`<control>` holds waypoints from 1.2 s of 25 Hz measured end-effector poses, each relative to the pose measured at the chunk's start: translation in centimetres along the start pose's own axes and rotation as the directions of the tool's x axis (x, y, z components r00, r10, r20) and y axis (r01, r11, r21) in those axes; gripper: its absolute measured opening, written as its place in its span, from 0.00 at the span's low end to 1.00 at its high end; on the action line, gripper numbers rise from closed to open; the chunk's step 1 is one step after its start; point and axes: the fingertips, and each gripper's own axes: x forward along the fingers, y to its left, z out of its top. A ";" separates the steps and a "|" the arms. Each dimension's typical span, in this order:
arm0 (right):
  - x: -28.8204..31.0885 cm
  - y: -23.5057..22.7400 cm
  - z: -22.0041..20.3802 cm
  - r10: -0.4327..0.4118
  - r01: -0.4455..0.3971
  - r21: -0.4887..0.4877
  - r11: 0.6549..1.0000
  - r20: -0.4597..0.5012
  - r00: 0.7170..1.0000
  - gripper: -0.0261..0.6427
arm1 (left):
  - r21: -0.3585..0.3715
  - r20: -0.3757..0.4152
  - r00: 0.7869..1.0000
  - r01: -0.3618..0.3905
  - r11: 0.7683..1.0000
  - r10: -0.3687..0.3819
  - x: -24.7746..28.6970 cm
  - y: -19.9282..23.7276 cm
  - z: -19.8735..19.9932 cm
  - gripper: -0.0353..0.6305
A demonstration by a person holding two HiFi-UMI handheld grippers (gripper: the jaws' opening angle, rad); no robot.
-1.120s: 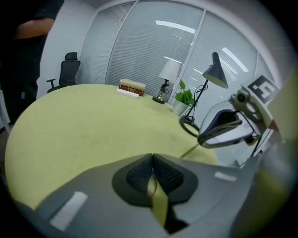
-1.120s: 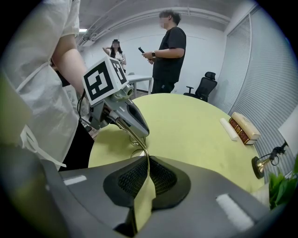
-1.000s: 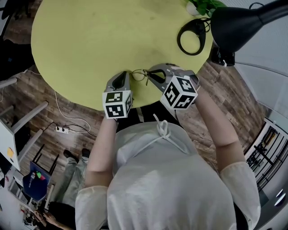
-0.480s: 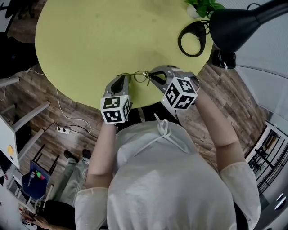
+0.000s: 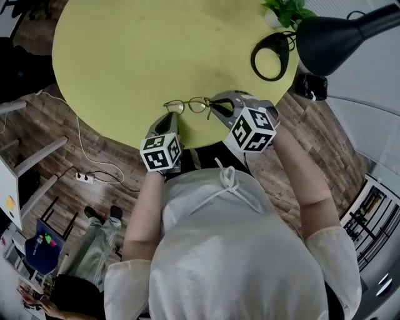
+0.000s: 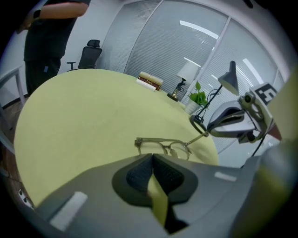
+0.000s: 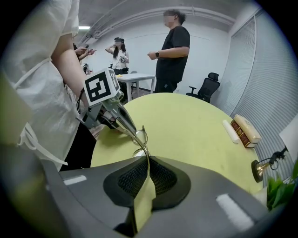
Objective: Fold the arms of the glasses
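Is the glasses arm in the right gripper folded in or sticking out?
Sticking out. The thin-framed glasses have that arm running straight from the lenses to the right gripper, which is shut on it.

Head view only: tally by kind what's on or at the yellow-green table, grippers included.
glasses: 1
grippers: 2 (left gripper, right gripper)
black ring: 1
potted plant: 1
black lamp: 1
Total: 6
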 end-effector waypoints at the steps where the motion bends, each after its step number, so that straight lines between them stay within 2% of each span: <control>1: 0.0 0.0 0.0 -0.001 0.001 -0.009 1.000 -0.003 1.000 0.06 | 0.002 -0.003 1.000 -0.001 1.000 0.001 0.1 0.0 -0.1 0.06; 10: 0.8 0.8 0.4 0.002 -0.018 -0.153 0.988 -0.103 0.995 0.06 | 0.002 -0.009 1.000 0.007 1.000 -0.007 0.3 -0.2 -0.1 0.06; 16: 2.0 1.1 1.9 0.050 -0.068 -0.126 0.990 -0.141 0.989 0.06 | -0.008 -0.008 1.000 0.024 1.000 -0.025 0.0 -0.1 -0.1 0.06; 24: 3.7 1.2 2.9 0.062 -0.085 -0.129 0.988 -0.175 0.983 0.06 | -0.003 -0.003 0.999 0.032 0.999 -0.032 -0.5 0.0 -0.4 0.06; 30: 4.7 1.0 3.2 0.090 -0.108 -0.085 0.991 -0.196 0.976 0.06 | 0.001 0.013 0.999 0.043 0.999 -0.043 -0.8 -0.2 -0.3 0.06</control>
